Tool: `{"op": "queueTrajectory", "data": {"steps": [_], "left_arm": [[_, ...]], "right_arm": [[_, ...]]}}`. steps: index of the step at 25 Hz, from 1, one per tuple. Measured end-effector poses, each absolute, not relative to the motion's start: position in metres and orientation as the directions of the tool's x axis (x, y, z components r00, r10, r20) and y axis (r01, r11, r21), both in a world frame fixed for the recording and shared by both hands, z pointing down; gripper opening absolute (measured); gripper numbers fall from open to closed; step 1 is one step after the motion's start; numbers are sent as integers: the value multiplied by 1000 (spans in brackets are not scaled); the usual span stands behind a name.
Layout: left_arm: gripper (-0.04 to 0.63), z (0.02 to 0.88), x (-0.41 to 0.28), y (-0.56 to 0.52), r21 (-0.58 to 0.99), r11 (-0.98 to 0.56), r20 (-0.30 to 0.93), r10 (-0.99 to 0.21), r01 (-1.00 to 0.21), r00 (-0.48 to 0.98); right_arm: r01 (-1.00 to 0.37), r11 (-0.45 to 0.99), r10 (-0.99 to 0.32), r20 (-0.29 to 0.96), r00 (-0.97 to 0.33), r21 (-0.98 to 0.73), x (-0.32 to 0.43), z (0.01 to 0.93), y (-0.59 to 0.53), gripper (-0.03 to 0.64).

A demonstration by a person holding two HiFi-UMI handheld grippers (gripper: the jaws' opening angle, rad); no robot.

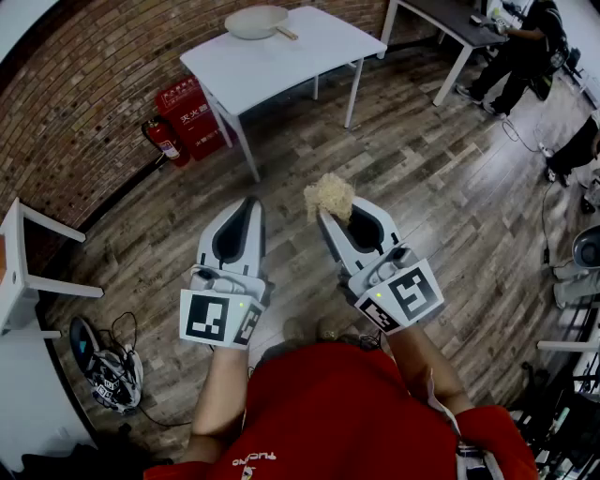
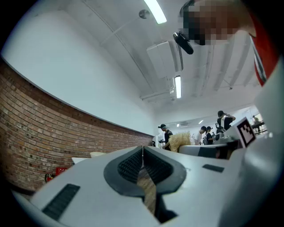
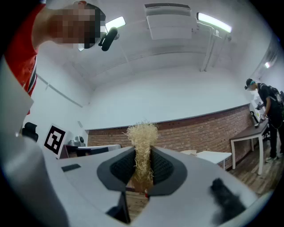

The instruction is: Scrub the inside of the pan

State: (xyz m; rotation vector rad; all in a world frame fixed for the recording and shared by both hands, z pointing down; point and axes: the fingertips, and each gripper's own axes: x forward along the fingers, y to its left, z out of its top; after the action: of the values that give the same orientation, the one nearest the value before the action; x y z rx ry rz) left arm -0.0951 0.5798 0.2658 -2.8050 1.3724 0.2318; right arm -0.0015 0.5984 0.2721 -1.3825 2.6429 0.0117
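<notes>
Step in hand looked like approach, no scrubbing yet. Pan [image 1: 255,21] sat on the counter [image 1: 309,47], toward its far end, wooden handle lying across the counter top. Both tools were held well short of the counter, over the wood floor on its near side, tips aimed toward it. Right tool [image 1: 330,211] was clamped on a straw-coloured fibre scrubber [image 1: 329,195], with a tuft sticking out past the tips. Left tool [image 1: 246,202] had its jaws pressed together with nothing between them. My read on the next move: close in on the counter, bring the scrubber down into the pan, and open the left tool to pin the handle or rim so the pan doesn't skate. Count: one pan, one scrubber, two tools, one counter carrying the pan.
</notes>
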Motion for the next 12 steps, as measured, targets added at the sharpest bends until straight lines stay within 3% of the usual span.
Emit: {"op": "queueTrajectory", "data": {"steps": [12], "left_arm": [[20, 263, -118, 572, 64, -611, -154, -787, -789, 597]], "right_arm": [[-812, 580, -811, -140, -568, -62, -25, 268, 592, 87]]}}
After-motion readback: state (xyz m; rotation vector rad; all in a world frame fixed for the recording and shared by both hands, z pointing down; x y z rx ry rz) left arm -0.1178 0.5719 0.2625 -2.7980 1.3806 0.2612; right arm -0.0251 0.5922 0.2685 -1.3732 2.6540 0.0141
